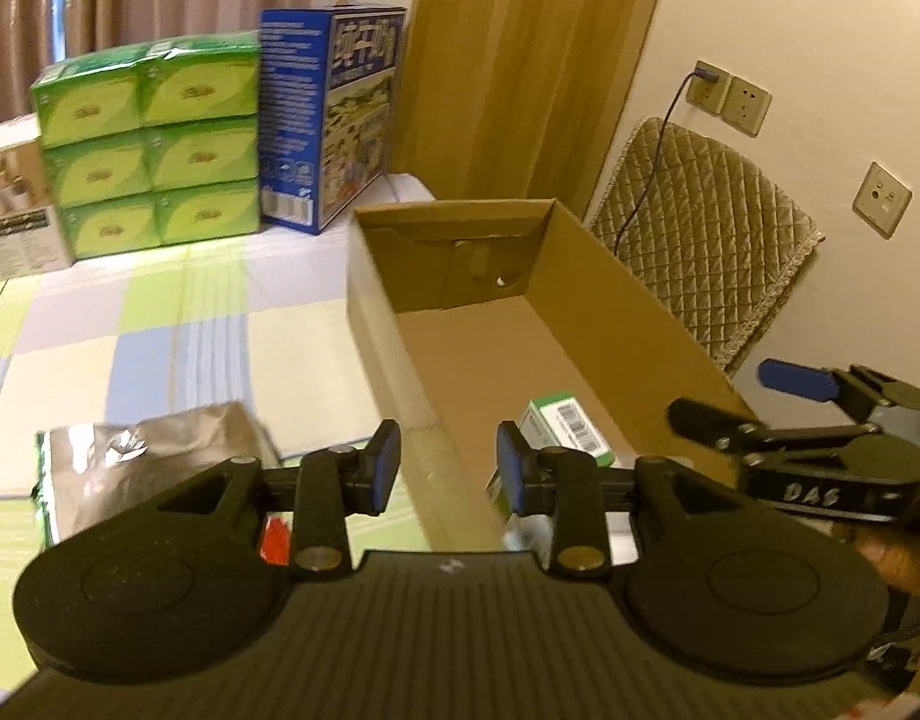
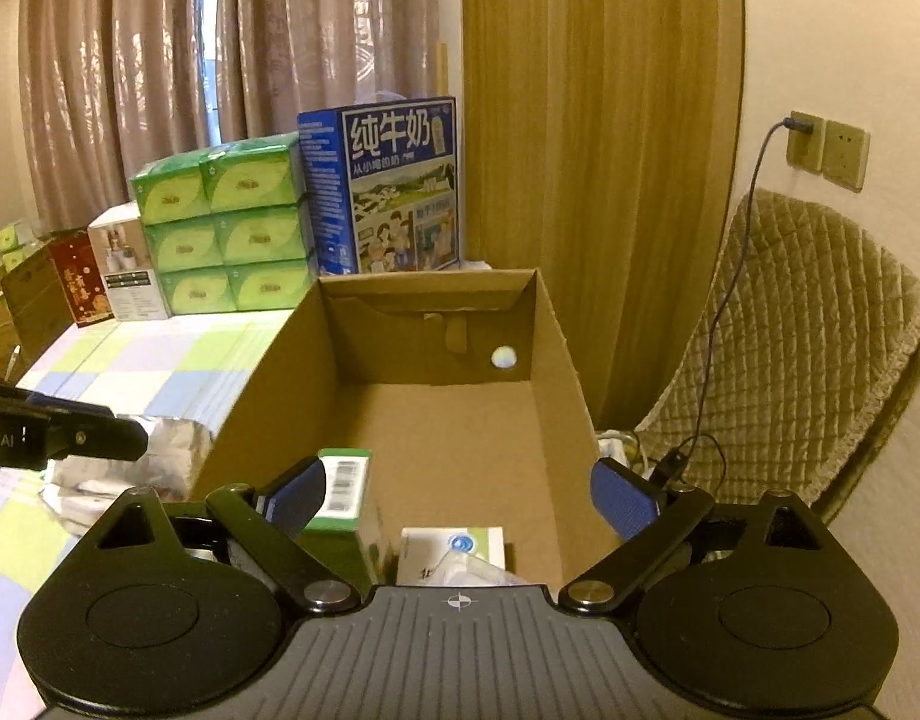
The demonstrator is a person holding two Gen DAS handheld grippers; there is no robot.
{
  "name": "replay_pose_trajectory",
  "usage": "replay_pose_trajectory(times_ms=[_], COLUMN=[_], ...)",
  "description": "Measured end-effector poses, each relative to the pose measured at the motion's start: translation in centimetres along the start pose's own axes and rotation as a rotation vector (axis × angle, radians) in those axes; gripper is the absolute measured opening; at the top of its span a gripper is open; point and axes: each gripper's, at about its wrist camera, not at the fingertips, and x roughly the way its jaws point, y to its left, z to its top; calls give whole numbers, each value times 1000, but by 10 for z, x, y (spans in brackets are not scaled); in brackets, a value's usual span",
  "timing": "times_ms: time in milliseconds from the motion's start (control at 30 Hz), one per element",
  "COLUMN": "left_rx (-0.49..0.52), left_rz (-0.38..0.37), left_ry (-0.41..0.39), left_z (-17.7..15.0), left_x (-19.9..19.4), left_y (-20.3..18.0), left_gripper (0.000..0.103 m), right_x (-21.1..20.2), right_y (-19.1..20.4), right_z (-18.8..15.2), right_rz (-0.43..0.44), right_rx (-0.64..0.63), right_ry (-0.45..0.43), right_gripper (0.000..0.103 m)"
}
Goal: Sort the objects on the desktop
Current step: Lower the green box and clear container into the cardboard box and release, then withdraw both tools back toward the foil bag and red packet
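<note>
Left gripper [image 1: 446, 465]: jaws released, empty, straddling the near wall of the cardboard box [image 1: 628, 306]. Right gripper [image 2: 460, 495]: jaws wide apart, empty, above green carton [image 2: 342, 489] and white carton [image 2: 450, 552] inside. Foil pouch [image 1: 153, 450] left of jaws, on counter [image 1: 159, 324].

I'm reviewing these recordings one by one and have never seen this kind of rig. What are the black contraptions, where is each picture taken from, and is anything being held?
There is no robot here: a person holds a two-finger gripper in each hand, and a camera on each looks forward along its blue-padded fingers. One picture comes from the left gripper, the other from the right gripper. Both hang over an open cardboard box on a checked tablecloth. Inside the box lie a green-and-white carton and a white packet. A silver foil bag lies on the cloth beside the box. Green tissue packs and a blue milk carton stand at the back. Neither gripper holds anything: the right stands wide, the left narrower but empty.
</note>
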Motion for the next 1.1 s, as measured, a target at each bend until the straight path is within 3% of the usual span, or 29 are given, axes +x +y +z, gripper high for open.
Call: replay_pose_trajectory(times_ms=[433,633,900,1100], left_rx=[-12,-15,-40,-64], left_rz=[57,90,153,186], left_ry=[-21,-26,-34,-35], left_z=[-33,-52,-78,-94], left_x=[-68,-97,-125,-138], left_y=[19,35,64,86], left_gripper=[37,50,80,93], right_x=[-57,-70,-70,-66], right_y=[60,92,128,152], right_z=[-9,-15,-25,-34], right_rz=[73,119,174,214], right_rx=[-44,-78,-118,-138], right_ry=[-14,-7,10,28], right_gripper=[101,101,101,101])
